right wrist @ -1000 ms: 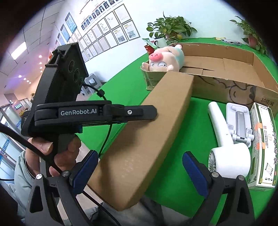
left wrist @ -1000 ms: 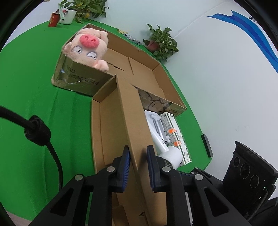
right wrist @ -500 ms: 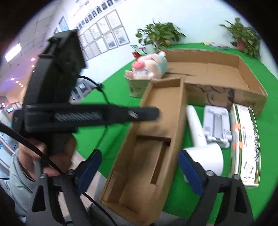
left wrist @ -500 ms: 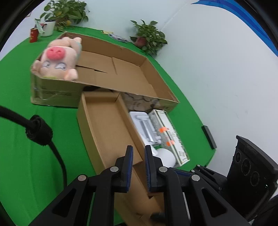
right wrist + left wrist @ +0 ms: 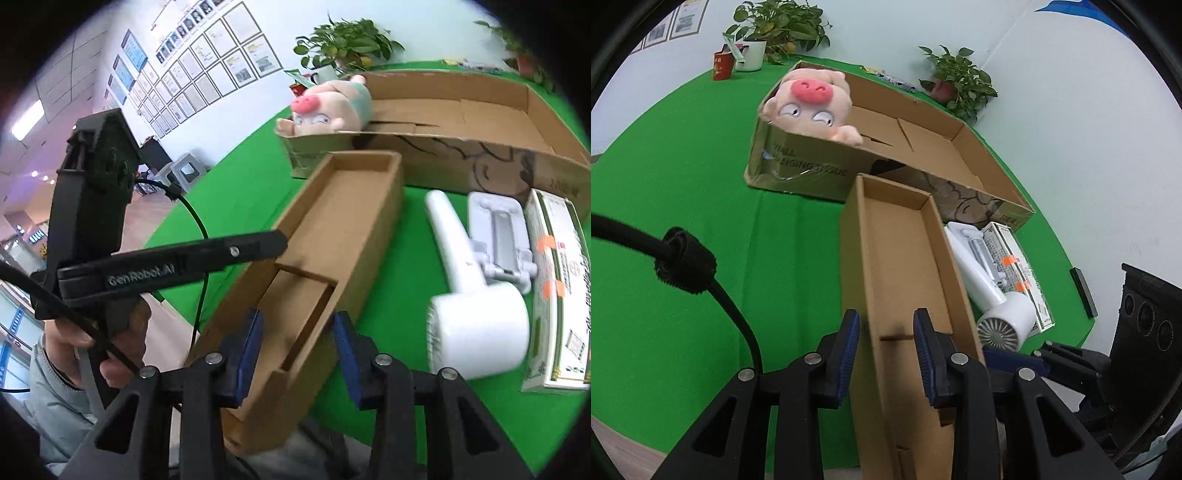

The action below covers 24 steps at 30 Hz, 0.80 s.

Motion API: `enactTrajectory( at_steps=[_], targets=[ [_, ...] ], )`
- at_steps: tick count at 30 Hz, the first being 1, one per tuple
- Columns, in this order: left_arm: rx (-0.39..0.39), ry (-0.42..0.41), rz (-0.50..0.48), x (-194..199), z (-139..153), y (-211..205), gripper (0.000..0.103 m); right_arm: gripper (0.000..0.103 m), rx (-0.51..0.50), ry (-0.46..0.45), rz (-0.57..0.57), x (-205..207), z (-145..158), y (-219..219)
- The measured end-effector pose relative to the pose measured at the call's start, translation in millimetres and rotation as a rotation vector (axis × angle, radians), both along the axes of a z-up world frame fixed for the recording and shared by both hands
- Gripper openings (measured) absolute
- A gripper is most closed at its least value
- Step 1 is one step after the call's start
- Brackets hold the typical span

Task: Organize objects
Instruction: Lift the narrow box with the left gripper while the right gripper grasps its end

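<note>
left hand-held gripper [image 5: 886, 336] opening astride the narrow carton's [image 5: 905, 258] left wall, right hand-held gripper [image 5: 297, 341] closing astride its right wall, open green bench [image 5: 683, 184] to the left.

A green-covered worktop [image 5: 683, 192] fills the foreground ahead of the gripper. Beyond it, far from the gripper, stand potted plants [image 5: 779, 26] against a pale wall [image 5: 1052, 92]. Off to the left, rows of framed papers [image 5: 207, 74] hang, with a grey stool [image 5: 186, 168] and bright ceiling lights [image 5: 27, 120].
</note>
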State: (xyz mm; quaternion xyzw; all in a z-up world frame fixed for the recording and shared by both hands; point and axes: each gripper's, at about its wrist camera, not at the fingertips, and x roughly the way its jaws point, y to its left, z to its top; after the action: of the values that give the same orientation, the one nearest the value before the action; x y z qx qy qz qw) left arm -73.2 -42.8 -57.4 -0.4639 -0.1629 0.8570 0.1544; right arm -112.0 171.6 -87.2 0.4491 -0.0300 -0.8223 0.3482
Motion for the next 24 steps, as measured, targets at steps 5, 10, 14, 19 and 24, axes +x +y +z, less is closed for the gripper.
enactTrajectory(
  at_steps=[5,10,14,19,24],
  targets=[
    [-0.004,-0.007,-0.047,4.7,-3.6,4.4,0.027,0.04,0.031,-0.01,-0.072,-6.8,-6.6,-0.9],
    [0.012,-0.017,-0.125,14.6,-3.8,23.8,0.026,0.041,0.061,-0.009,-0.117,-7.5,-6.6,7.2],
    [0.006,-0.03,-0.132,22.7,-6.5,32.5,0.026,0.038,0.098,-0.007,-0.129,-2.8,-7.9,17.4],
    [-0.002,-0.071,-0.116,22.2,-18.7,32.5,0.027,0.026,0.142,0.014,-0.126,1.4,-9.9,16.7],
    [-0.027,-0.065,-0.106,24.7,-17.5,34.9,0.026,0.015,0.166,0.035,-0.141,-0.3,-9.9,18.8]
  ],
)
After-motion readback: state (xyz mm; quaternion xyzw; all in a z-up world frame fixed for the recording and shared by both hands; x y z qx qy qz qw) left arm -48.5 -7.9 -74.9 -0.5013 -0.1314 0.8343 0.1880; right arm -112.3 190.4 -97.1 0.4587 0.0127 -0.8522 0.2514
